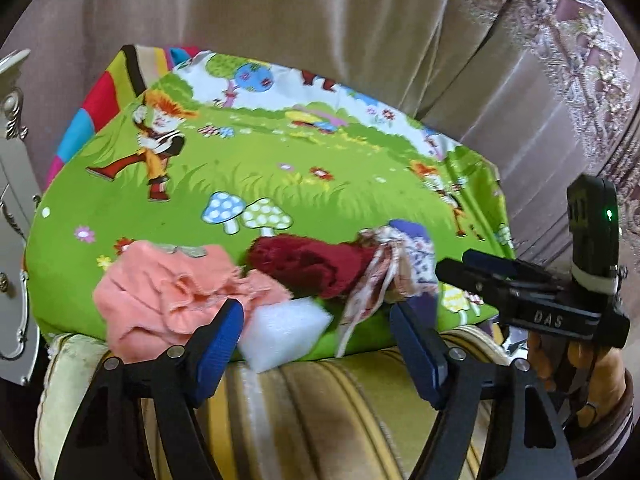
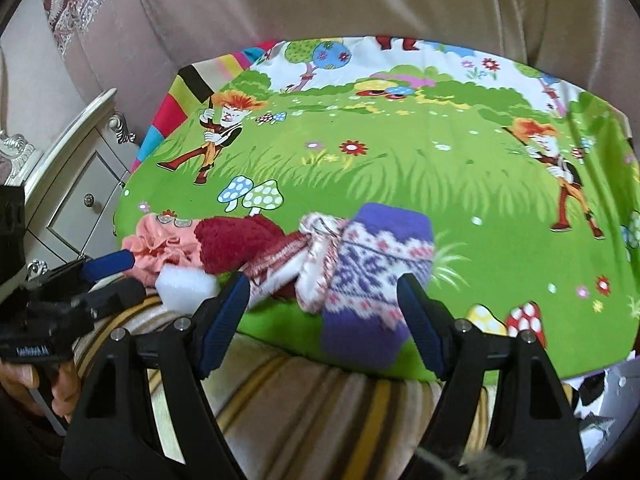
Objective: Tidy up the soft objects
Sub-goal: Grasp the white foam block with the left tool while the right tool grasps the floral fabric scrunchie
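Green cartoon-print cushion (image 2: 400, 168) carries the whole soft pile along its near edge, on a striped sofa seat (image 2: 320, 400).

Left to right in the row: pink cloth (image 1: 160, 292), white foam block (image 1: 280, 330) at the very lip, dark red fuzzy piece (image 1: 312, 264), pale patterned cloth (image 1: 372, 280), purple knitted sock (image 2: 376, 276).

My right gripper (image 2: 322, 300) is spread wide, gripping nothing. Sock lies dead ahead between the fingers, its long axis running roughly away from me, toe end hanging over the cushion edge. Right finger sits close beside the sock's side; left finger is near the patterned cloth. Contact not certain; motion blur.

My left gripper (image 1: 316, 330) is also spread and empty. Foam block lies just inside its left finger, with the pink cloth beyond that finger; the patterned cloth's tail is near its right finger.

Judgement: right hand is nearer the sock, left nearer the foam. Fingers straddle the sock across its narrow width, so closing should catch it. Risk: snagging the patterned cloth too.
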`<move>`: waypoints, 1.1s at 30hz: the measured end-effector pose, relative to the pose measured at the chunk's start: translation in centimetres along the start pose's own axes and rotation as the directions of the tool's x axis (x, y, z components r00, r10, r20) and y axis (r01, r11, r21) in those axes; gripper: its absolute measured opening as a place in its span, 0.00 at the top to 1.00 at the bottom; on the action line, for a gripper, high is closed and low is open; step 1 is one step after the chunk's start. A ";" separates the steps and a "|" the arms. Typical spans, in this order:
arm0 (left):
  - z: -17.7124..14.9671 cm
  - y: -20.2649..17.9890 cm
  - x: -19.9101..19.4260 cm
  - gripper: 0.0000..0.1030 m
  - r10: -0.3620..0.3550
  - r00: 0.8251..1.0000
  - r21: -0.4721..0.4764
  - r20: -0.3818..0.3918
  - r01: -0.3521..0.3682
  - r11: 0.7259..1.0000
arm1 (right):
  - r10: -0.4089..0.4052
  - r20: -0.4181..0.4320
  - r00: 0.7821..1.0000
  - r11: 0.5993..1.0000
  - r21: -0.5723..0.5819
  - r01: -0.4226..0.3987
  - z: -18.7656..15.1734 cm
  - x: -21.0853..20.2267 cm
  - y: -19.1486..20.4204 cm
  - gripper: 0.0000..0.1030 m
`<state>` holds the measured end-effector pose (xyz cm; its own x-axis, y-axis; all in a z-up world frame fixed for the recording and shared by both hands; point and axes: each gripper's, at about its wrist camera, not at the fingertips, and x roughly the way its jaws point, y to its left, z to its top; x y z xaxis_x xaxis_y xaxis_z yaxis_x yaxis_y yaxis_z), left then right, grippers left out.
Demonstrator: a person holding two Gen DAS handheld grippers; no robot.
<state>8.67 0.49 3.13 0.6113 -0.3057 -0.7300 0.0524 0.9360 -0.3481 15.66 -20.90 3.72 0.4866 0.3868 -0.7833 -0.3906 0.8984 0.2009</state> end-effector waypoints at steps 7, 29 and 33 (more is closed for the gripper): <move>-0.4 1.1 1.0 0.27 0.028 0.997 0.021 -0.070 -0.026 0.999 | -0.014 -0.038 0.999 1.000 -0.003 0.014 1.6 3.3 0.4 0.24; -0.3 1.8 5.6 0.60 -0.010 0.977 -0.005 -0.214 0.009 1.000 | -0.007 -0.064 0.998 1.000 -0.031 0.005 2.6 6.6 0.4 0.73; -0.5 1.5 5.5 0.64 -0.020 0.977 0.009 -0.214 0.022 1.000 | -0.003 -0.033 0.999 1.000 -0.023 0.002 2.4 5.3 0.2 0.75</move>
<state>11.69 0.09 -1.74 0.4274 -0.3543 -0.8317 0.0734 0.9306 -0.3587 20.07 -18.18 1.02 0.4618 0.3771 -0.8029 -0.4078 0.8941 0.1854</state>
